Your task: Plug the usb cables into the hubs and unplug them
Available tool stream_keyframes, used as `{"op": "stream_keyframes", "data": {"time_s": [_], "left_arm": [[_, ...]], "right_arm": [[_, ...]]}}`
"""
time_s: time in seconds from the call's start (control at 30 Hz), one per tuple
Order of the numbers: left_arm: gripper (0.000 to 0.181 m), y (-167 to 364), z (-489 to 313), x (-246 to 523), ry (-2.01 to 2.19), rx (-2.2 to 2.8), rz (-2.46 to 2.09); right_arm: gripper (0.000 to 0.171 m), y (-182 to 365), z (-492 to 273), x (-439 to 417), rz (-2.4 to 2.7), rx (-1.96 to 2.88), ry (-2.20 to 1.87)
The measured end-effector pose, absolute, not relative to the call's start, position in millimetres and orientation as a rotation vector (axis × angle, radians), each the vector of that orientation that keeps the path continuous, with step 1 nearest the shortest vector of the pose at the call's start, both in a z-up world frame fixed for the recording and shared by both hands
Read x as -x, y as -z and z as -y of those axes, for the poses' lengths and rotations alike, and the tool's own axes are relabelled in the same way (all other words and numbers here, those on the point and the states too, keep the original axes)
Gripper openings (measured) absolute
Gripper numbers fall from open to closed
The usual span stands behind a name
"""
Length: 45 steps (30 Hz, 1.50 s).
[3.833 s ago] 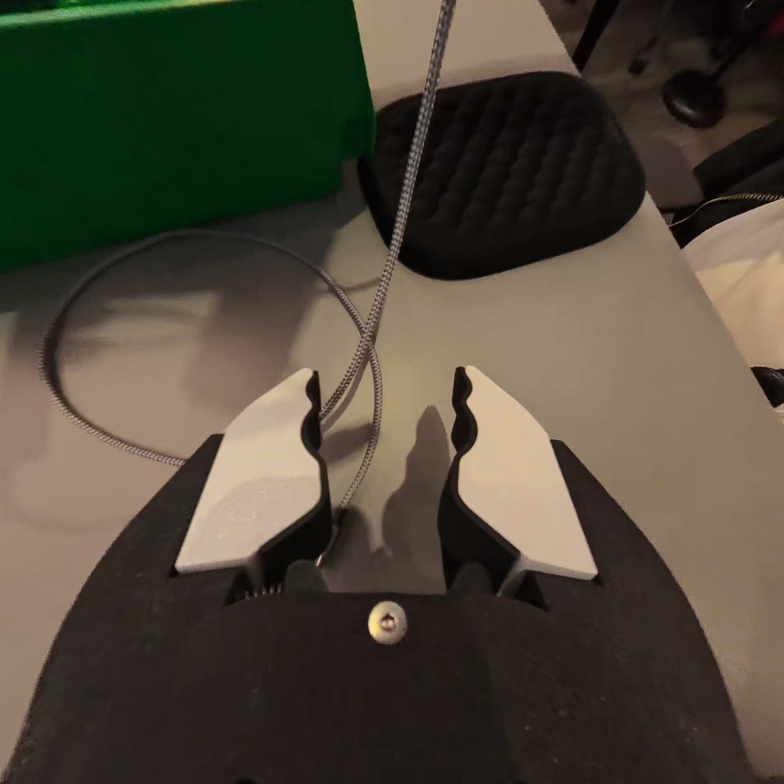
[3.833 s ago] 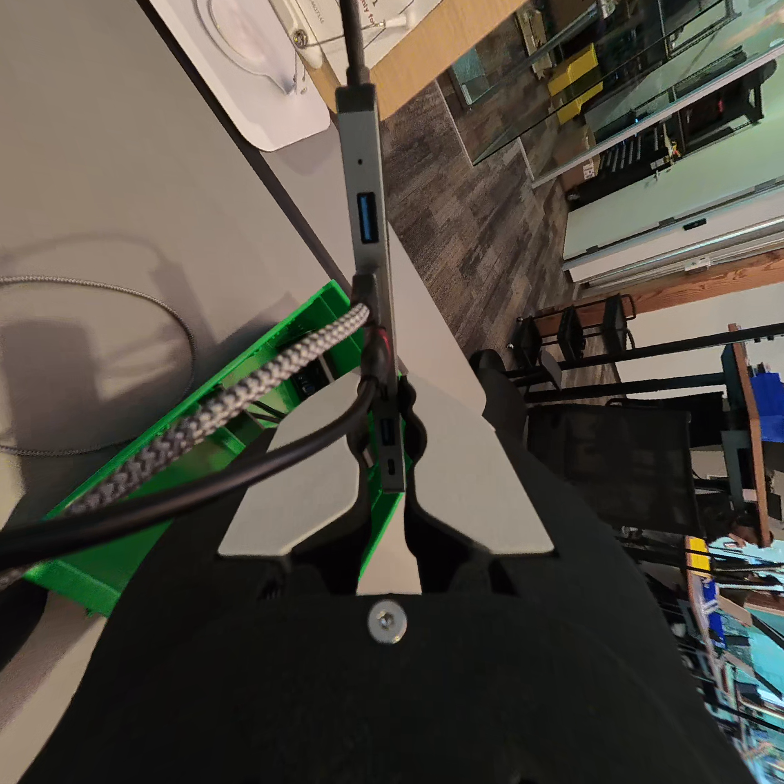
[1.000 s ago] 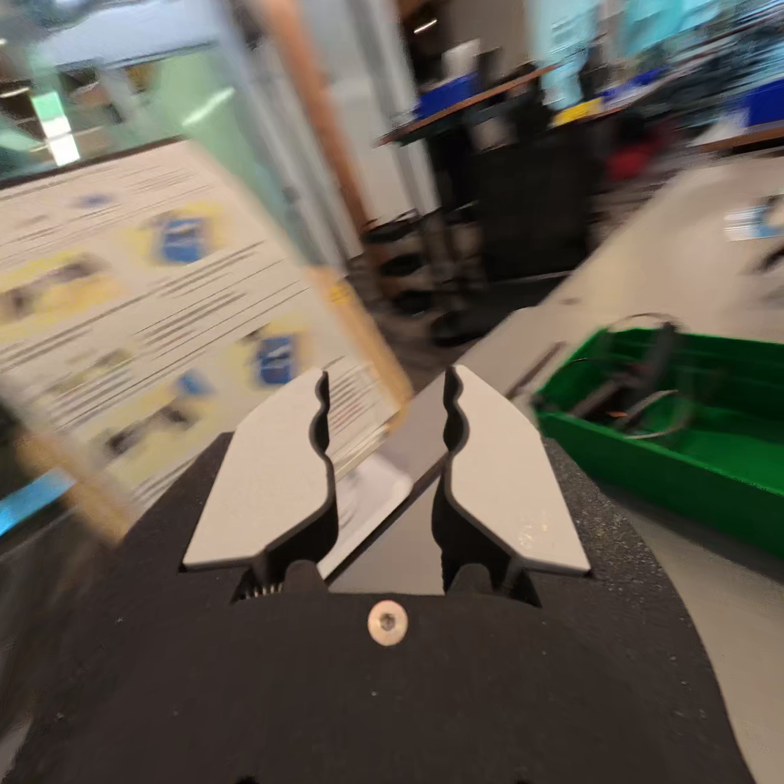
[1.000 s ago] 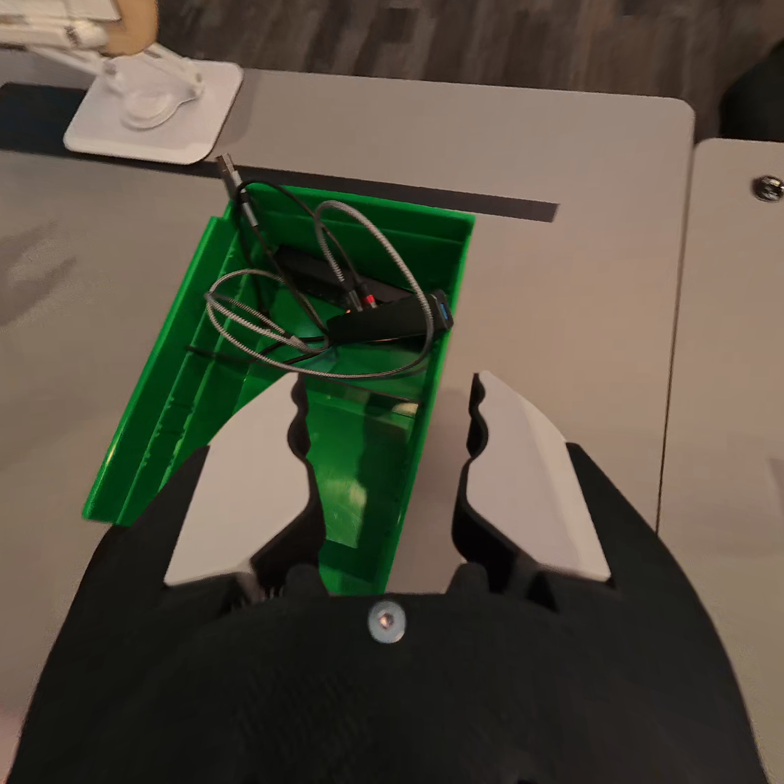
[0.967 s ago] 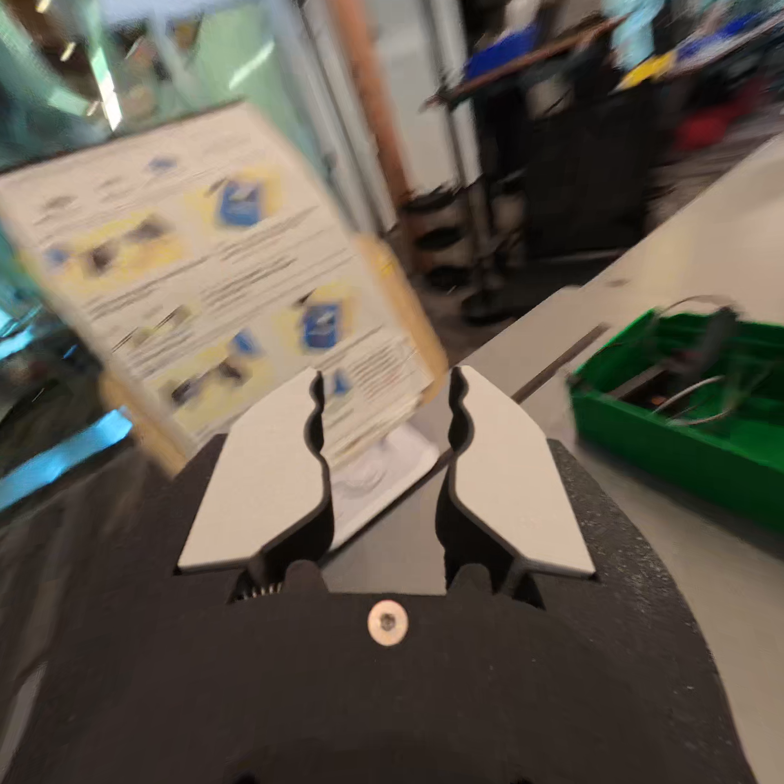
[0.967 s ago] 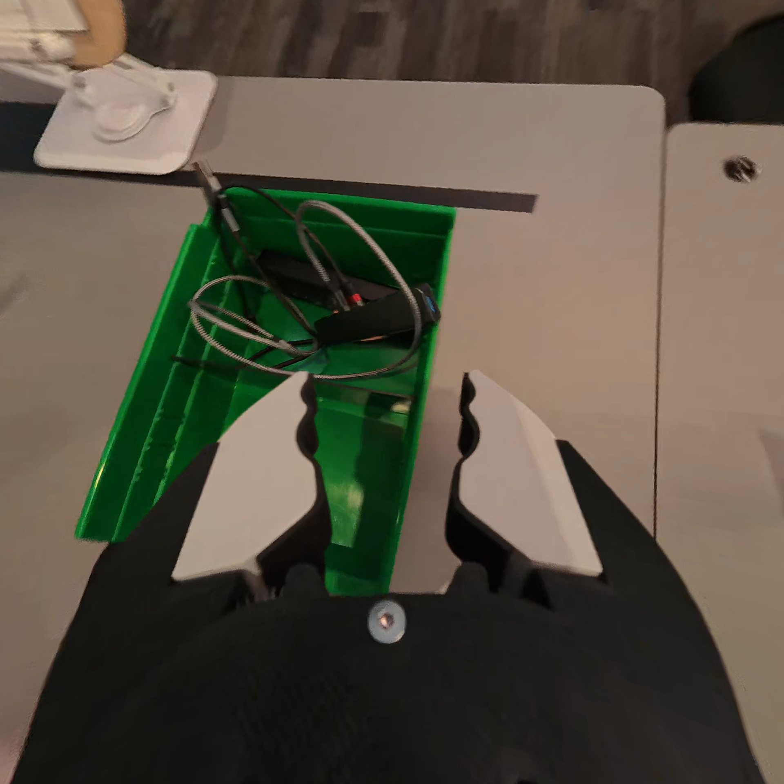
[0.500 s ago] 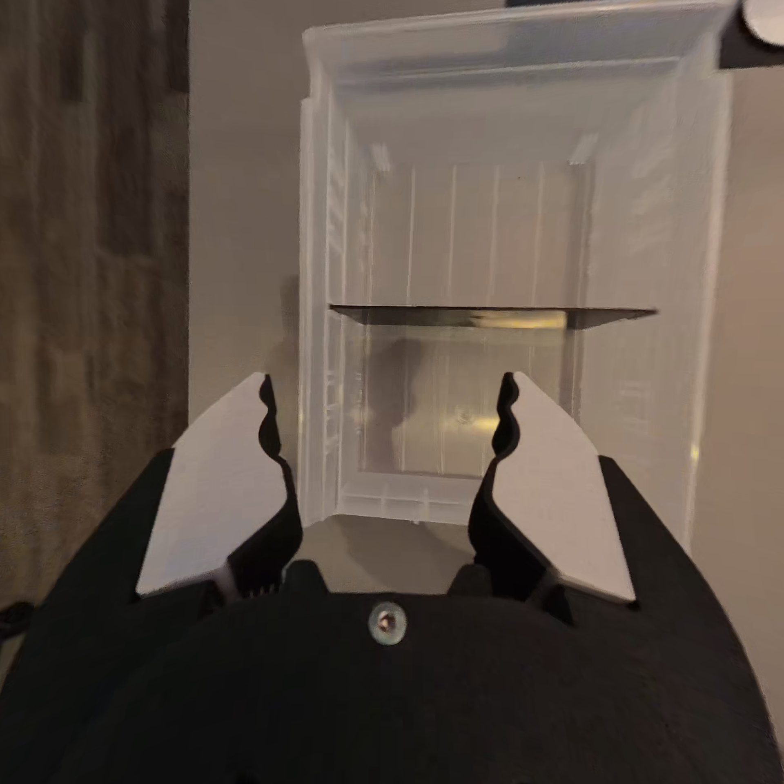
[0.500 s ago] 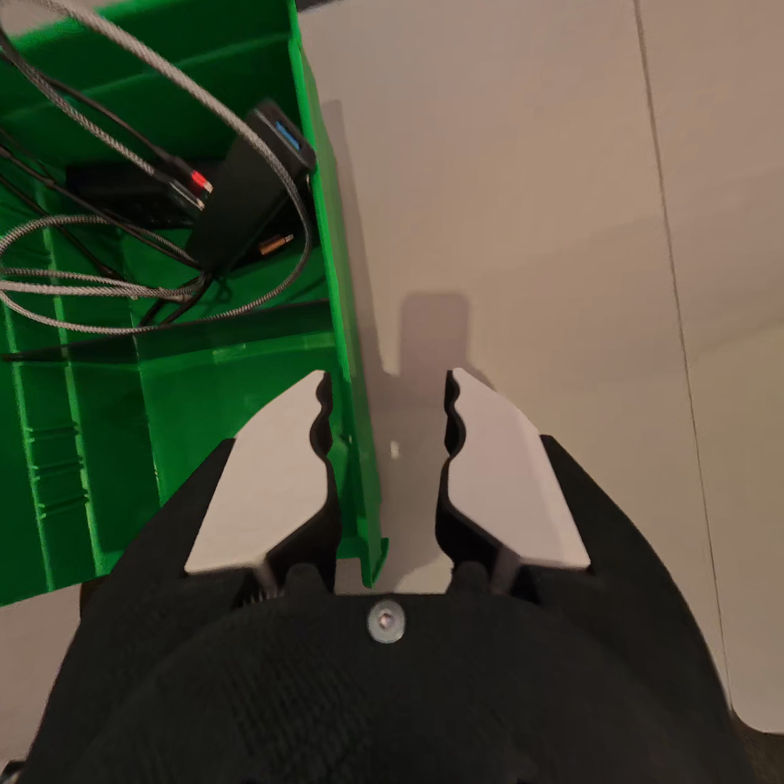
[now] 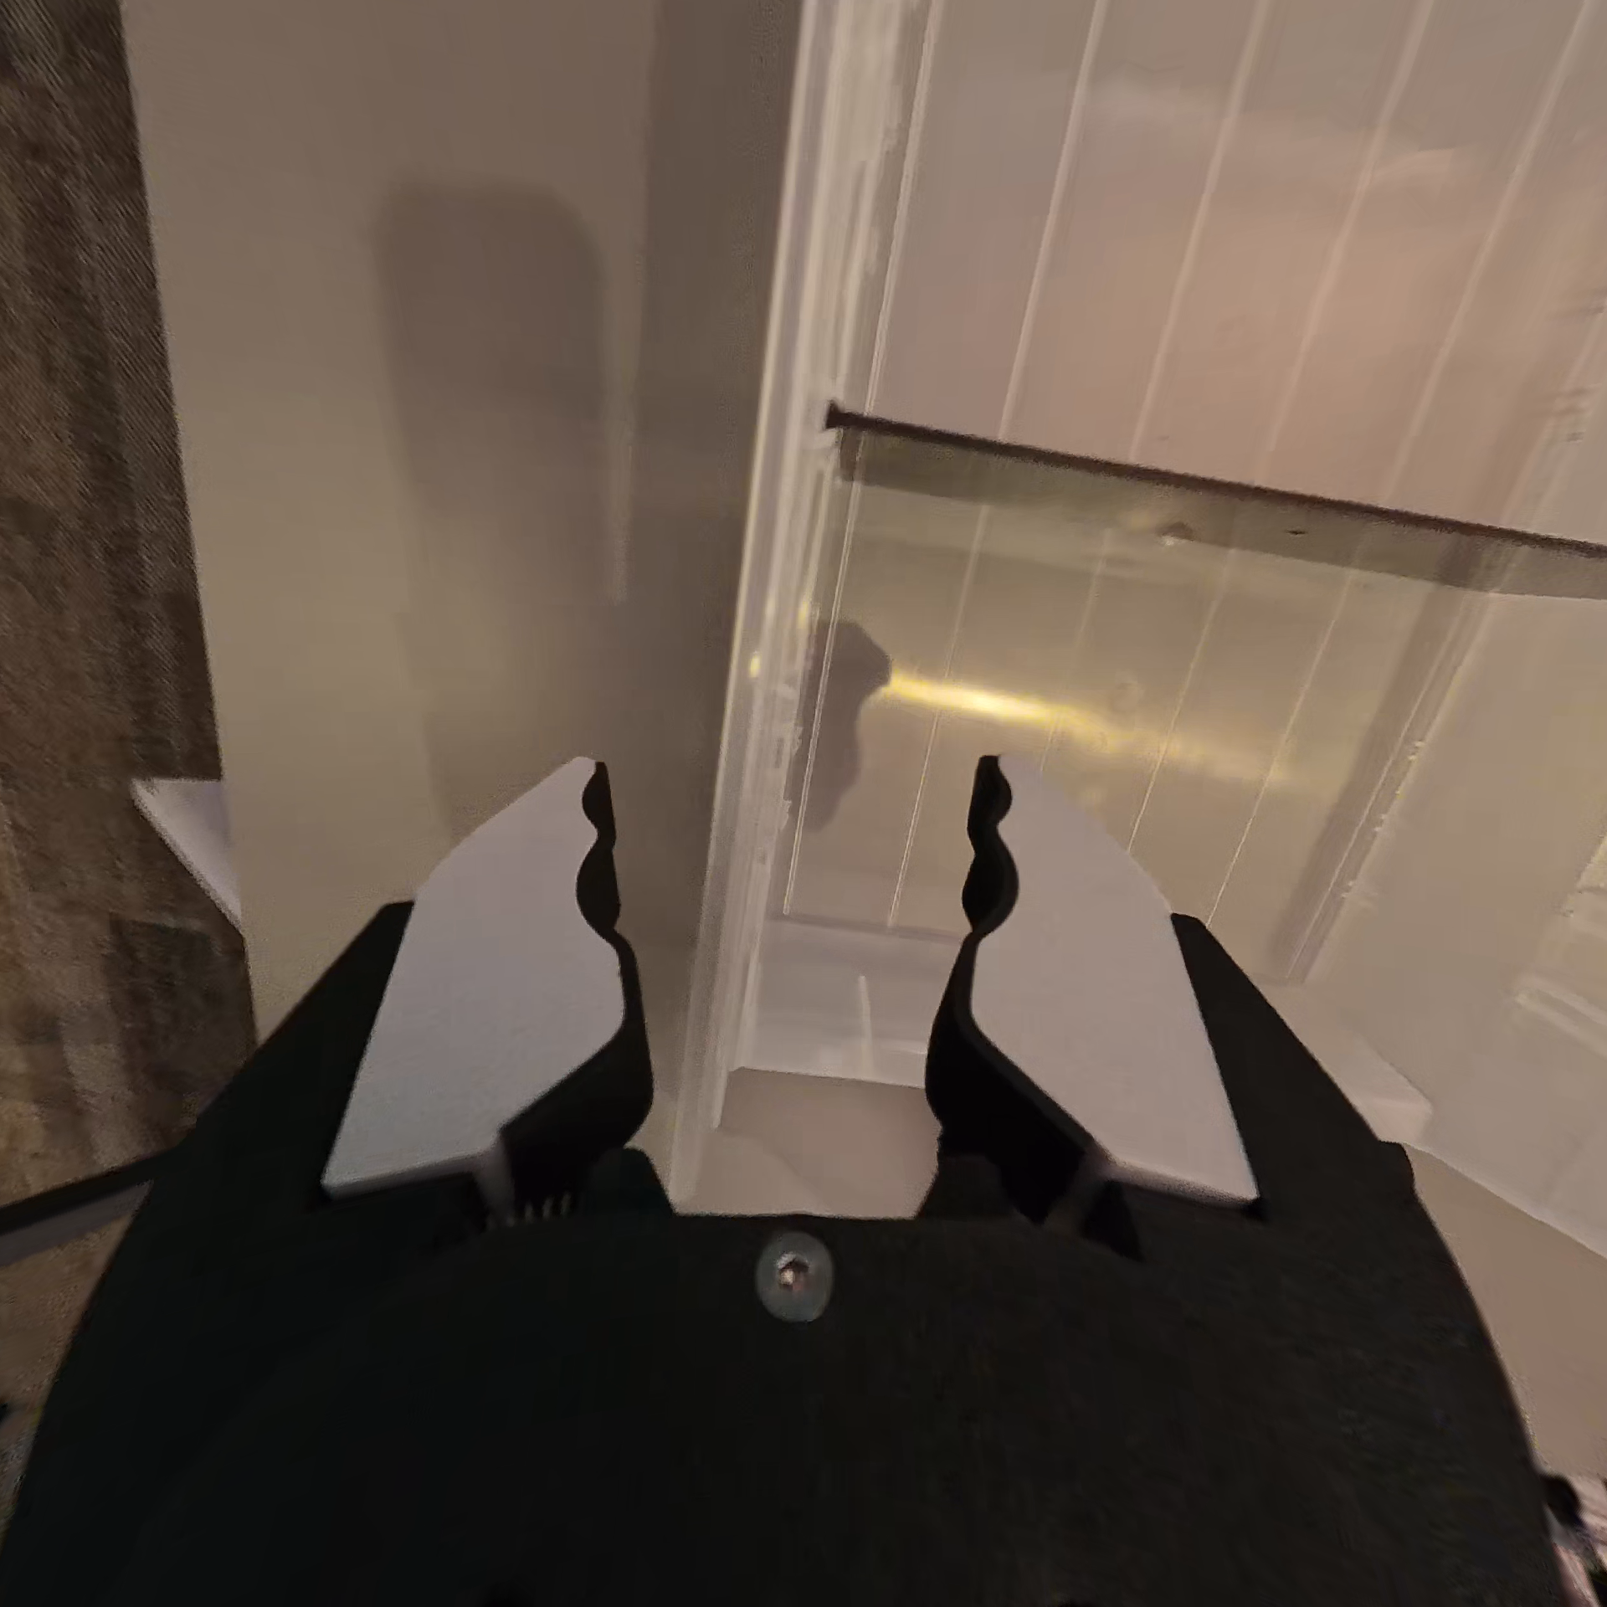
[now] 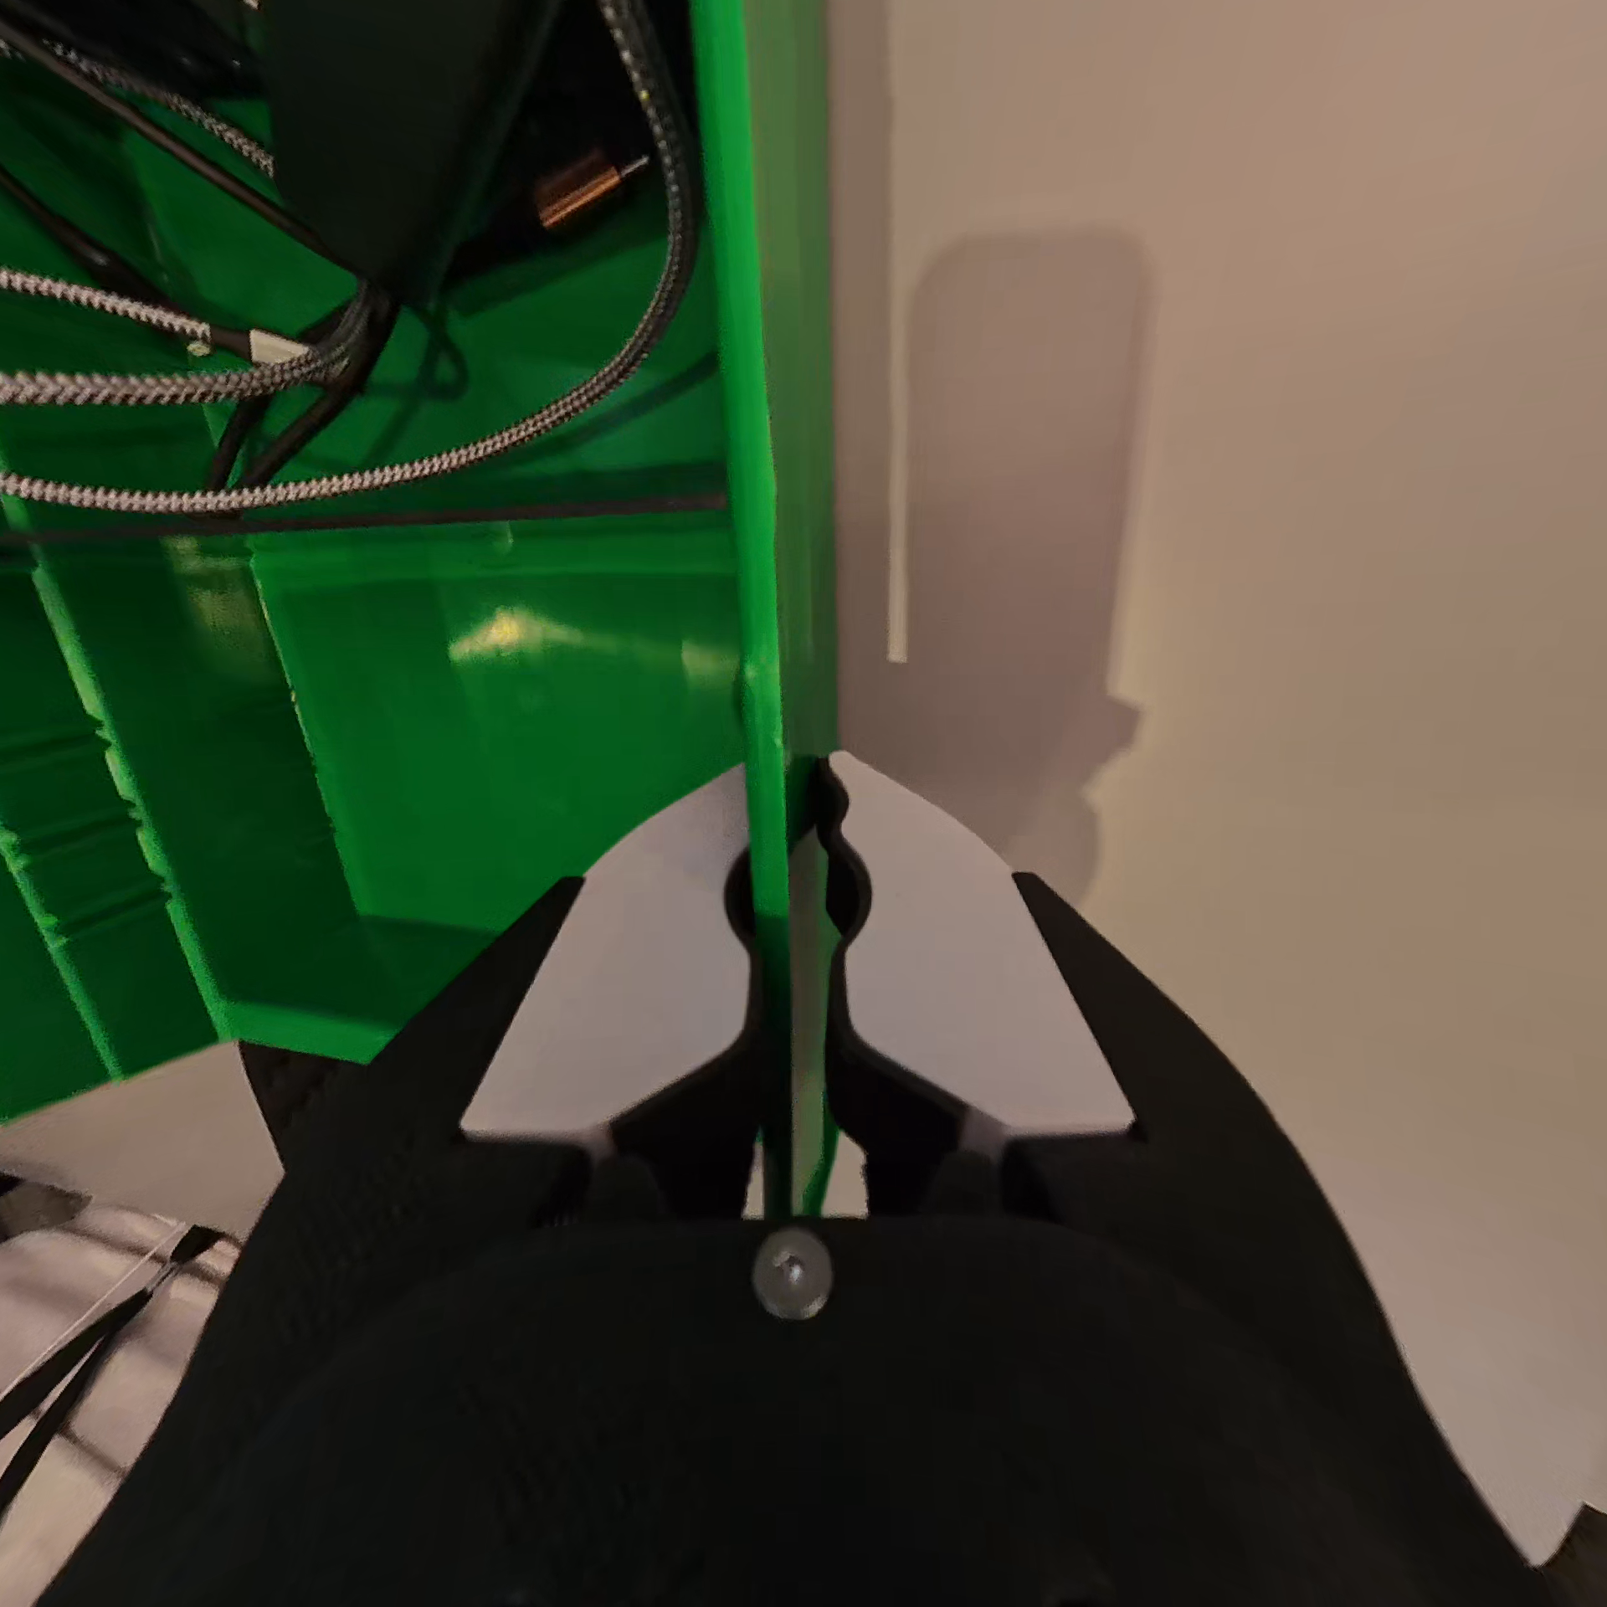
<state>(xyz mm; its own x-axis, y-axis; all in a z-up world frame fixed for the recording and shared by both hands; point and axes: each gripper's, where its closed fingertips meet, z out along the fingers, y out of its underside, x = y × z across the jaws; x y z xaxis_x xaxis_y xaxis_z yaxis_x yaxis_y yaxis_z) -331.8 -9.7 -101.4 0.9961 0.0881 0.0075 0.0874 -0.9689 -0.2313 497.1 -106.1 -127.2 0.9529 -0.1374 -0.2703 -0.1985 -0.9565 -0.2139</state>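
In the right wrist view my right gripper [image 10: 787,774] is shut on the right wall of the green bin [image 10: 748,435]. Inside the bin lie a black hub [image 10: 348,122], braided grey cables [image 10: 539,426] and a copper-coloured plug [image 10: 574,196]. In the left wrist view my left gripper [image 9: 791,774] is open. Its fingers straddle the left wall of a clear plastic bin [image 9: 774,696], one finger outside and one inside. That bin looks empty, with a clear divider [image 9: 1217,513] across its middle.
Both bins stand on a pale table [image 10: 1261,435]. The table's left edge and the dark carpet floor [image 9: 78,522] show in the left wrist view. Black straps [image 10: 78,1356] lie at the lower left of the right wrist view.
My right gripper has closed onto the green bin's right wall. My left gripper has swung down from the room to the clear bin and now straddles its left wall.
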Motion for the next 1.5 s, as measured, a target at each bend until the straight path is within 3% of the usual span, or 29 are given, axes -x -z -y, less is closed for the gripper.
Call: {"op": "stream_keyframes", "data": {"time_s": [0.03, 0.2, 0.27, 0.3, 0.47, 0.83, 1.27, 1.4, 1.5], "left_arm": [[0.074, 106.7, 12.7, 332.1, 0.023, 2.929, 0.149], [0.035, 120.3, 16.1, 328.1, 0.169, 2.971, 0.21], [0.009, 121.6, 18.7, 324.2, 0.216, 2.988, 0.216], [0.007, 122.6, 20.1, 317.0, 0.278, 2.997, 0.196], [0.006, 124.6, 26.2, 294.2, 0.217, 3.084, -0.003], [0.019, 125.1, 28.4, 207.6, 0.231, 3.201, -0.314], [0.04, 119.0, 54.0, 142.1, 0.189, 3.238, -0.749], [0.039, 84.6, 44.0, 147.8, 0.135, 3.08, -0.65], [0.039, 39.7, 24.1, 140.7, 0.105, 2.818, -0.607]], "right_arm": [[0.01, 127.3, 107.7, -492.5, -0.224, 2.875, -0.394], [0.008, 128.0, 114.3, -479.7, -0.051, 2.953, -0.327], [0.01, 127.8, 116.1, -471.0, 0.003, 2.994, -0.316], [0.009, 127.7, 116.4, -468.2, 0.003, 3.017, -0.305], [0.01, 127.1, 113.8, -447.1, 0.1, 3.097, -0.231], [0.012, 126.3, 93.6, -368.5, 0.38, 3.169, -0.204], [0.04, 122.9, 85.5, -305.6, 0.59, 3.177, -0.096], [0.039, 88.1, 65.7, -309.9, 0.415, 3.003, -0.08], [0.039, 27.1, 40.8, -302.4, 0.38, 2.671, -0.016]]}}
